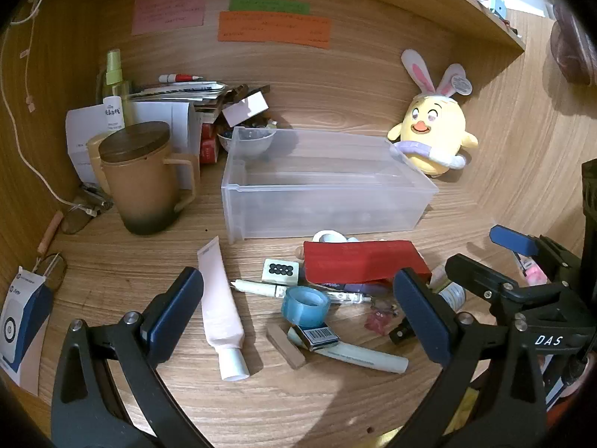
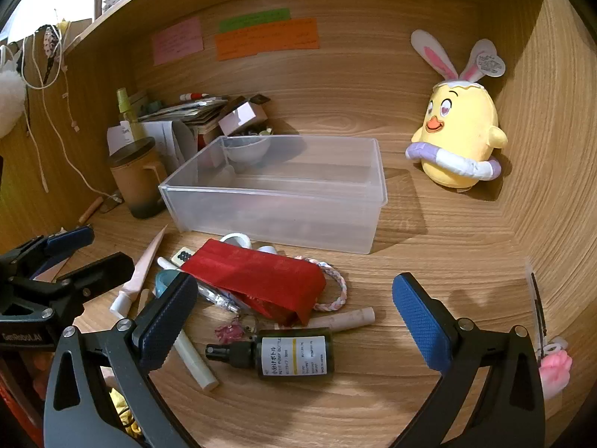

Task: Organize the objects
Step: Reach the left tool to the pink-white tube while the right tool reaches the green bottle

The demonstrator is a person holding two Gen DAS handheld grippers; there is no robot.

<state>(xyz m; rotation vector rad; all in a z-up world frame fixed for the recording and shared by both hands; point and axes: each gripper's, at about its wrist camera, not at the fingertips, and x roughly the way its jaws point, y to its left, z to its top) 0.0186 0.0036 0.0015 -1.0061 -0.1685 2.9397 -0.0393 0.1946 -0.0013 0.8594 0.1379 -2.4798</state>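
Note:
A clear plastic bin (image 1: 324, 183) (image 2: 276, 194) stands empty on the wooden desk. In front of it lies a clutter: a red cloth (image 1: 362, 261) (image 2: 257, 276), a pink tube (image 1: 220, 310), a blue tape roll (image 1: 305, 306), a mahjong tile (image 1: 280, 271), pens, and a dark pump bottle (image 2: 291, 352). My left gripper (image 1: 298, 313) is open and empty above the tube and tape. My right gripper (image 2: 294, 321) is open and empty above the pump bottle.
A brown lidded mug (image 1: 143, 179) and a stack of papers and boxes (image 1: 194, 112) stand at the left. A yellow chick plush (image 1: 433, 134) (image 2: 460, 138) sits at the back right. Glasses (image 1: 80, 216) lie left of the mug. A braided bracelet (image 2: 335, 287) lies by the cloth.

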